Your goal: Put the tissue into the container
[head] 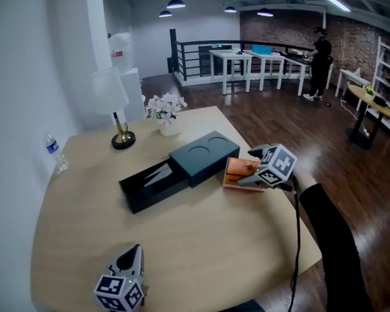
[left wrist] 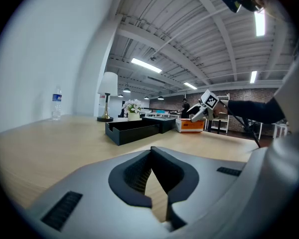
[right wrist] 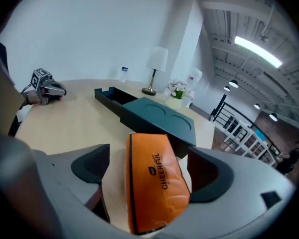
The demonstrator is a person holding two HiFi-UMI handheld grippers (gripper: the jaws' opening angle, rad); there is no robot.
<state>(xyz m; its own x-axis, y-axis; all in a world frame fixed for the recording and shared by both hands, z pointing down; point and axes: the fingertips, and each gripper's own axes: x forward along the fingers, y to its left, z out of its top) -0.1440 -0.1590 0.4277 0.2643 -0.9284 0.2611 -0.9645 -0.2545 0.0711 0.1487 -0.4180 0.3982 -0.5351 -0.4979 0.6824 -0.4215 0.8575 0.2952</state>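
An orange tissue pack (head: 236, 172) (right wrist: 157, 193) lies on the round wooden table, right next to the dark teal lid (head: 205, 155) of the container. The container's open black tray (head: 149, 186) (left wrist: 132, 131) sticks out to the left of that lid. My right gripper (head: 243, 168) (right wrist: 149, 171) is open, its jaws spread wide on either side of the pack, with a gap showing on the left side. My left gripper (head: 135, 252) (left wrist: 151, 156) rests shut and empty near the table's front edge, well away from the container.
A table lamp (head: 117, 103), a small vase of flowers (head: 166, 112) and a water bottle (head: 55, 151) stand at the back of the table (head: 201, 239). The table's right edge drops to dark wood floor. A person (head: 322, 67) stands far off by white tables.
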